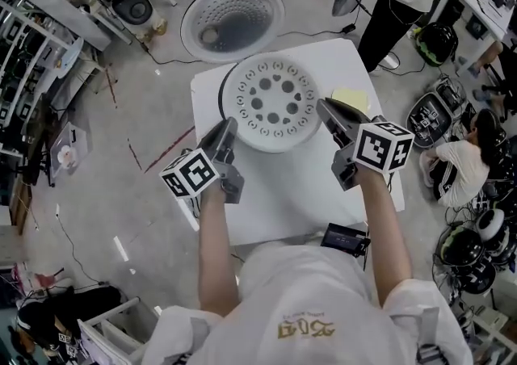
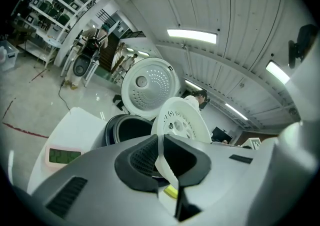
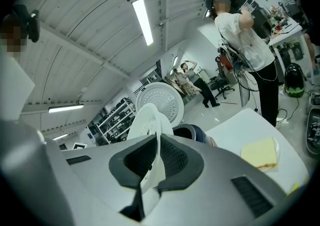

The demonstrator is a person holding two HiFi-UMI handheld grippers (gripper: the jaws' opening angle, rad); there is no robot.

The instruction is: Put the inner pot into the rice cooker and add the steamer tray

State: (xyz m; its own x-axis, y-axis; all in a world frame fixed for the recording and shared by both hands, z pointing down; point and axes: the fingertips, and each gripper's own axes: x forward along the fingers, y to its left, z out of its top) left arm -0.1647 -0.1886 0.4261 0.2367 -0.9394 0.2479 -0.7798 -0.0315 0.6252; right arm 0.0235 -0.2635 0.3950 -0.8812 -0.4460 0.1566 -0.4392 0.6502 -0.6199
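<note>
The white steamer tray (image 1: 273,102), round with several holes, hangs over the table in front of the rice cooker. My left gripper (image 1: 229,130) is shut on its left rim and my right gripper (image 1: 326,106) on its right rim. In the left gripper view the tray's rim (image 2: 165,157) runs between the pads, with the tray's disc (image 2: 182,122) beyond. The right gripper view shows the same grip on the rim (image 3: 154,167). The rice cooker's dark opening (image 2: 127,129) lies behind the tray, with the inner pot in it, and its open lid (image 1: 233,20) stands up at the back.
The white table (image 1: 299,194) carries a yellow pad (image 1: 350,99) at the right and a black device (image 1: 346,238) at its near edge. People and cluttered benches stand around on the floor, right and back.
</note>
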